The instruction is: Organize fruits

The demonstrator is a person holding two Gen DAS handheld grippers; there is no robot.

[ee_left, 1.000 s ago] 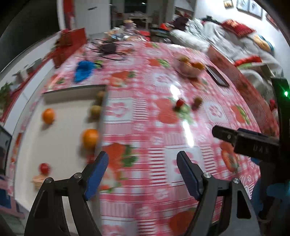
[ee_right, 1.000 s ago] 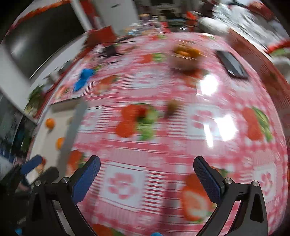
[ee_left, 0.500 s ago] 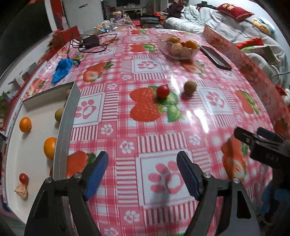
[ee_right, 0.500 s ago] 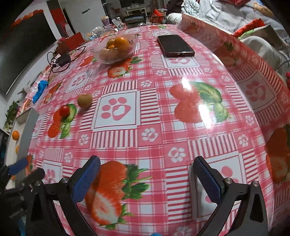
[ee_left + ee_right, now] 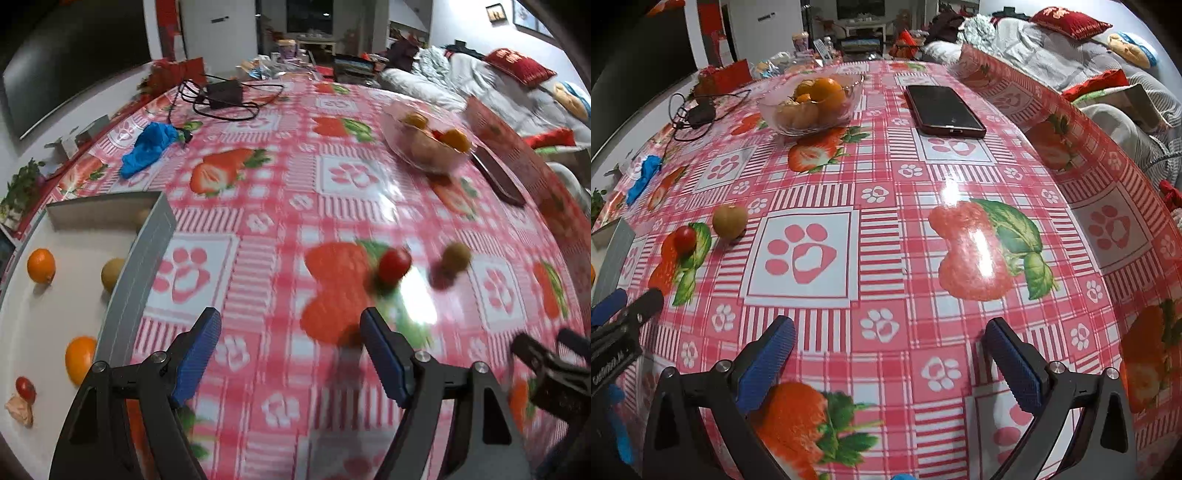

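Nearer now, tomato (image 5: 393, 264) and kiwi (image 5: 456, 256) blur.

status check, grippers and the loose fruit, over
Left gripper and right gripper open, empty. Cherry tomato and kiwi loose on tablecloth, beside tray. Path clear.

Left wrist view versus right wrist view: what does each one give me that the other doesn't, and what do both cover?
Only the left wrist view shows the inside of the white tray: two oranges, a kiwi and a small tomato lie there.

Only the right wrist view shows the whole phone, sharply; the left view catches only a blurred edge of it.

Both show the loose tomato and kiwi on the tablecloth, the glass bowl of oranges, the blue cloth, and both grippers, left and right, open and empty.
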